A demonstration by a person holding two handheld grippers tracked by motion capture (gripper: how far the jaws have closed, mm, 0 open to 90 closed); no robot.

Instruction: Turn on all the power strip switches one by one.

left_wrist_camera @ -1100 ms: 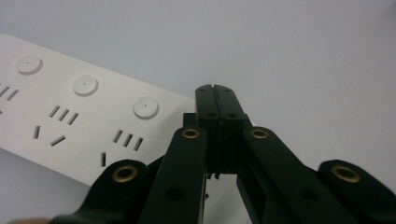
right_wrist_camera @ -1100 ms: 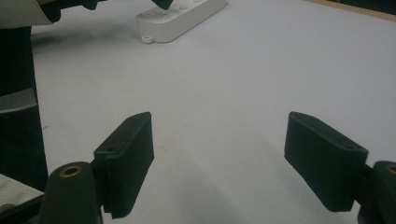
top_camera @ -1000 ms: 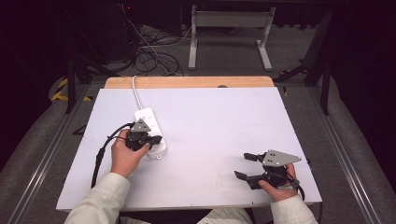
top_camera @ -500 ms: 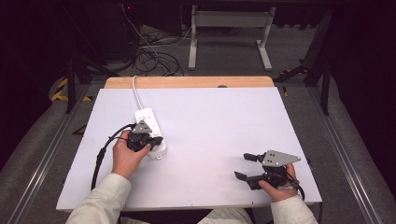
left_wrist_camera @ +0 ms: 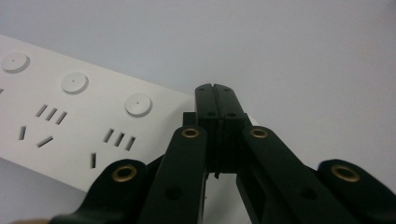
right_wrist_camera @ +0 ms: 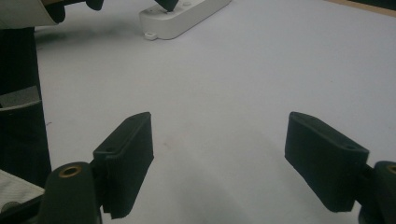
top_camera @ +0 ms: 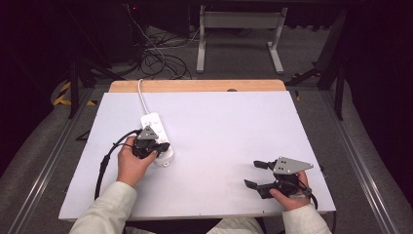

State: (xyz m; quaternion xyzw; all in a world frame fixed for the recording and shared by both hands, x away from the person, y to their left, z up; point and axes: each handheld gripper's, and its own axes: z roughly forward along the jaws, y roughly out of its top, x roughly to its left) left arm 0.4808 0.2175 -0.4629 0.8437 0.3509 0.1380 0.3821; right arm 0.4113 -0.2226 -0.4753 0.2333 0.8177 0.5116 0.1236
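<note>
Left claw (left_wrist_camera: pixel 215 93) is pressed together, tips set over power strip (top_camera: pixel 157 137) near end; strip's long axis runs away twd bench (top_camera: pixel 234 126) far edge. Right claw (top_camera: pixel 255 174) is held spread, well apart.

- In the high view, my left gripper (top_camera: pixel 163 146) and the left hand (top_camera: pixel 130 163) cover the near half of the white power strip (top_camera: pixel 152 121); I cannot read its sockets there.
- In the left gripper view the power strip's left end is cut off by the frame edge, and the closed jaws hide its near corner.
- I cannot tell whether the jaw tips touch the strip or hang just above it.
- In the right gripper view the strip's far end runs out past the top edge.
- The strip's white cord (top_camera: pixel 141 95) leaves the table (top_camera: pixel 234 146) at its far edge; its end is lost among dark floor cables.
- My right gripper (top_camera: pixel 254 174) has its jaw bases cut off in its own view.
</note>
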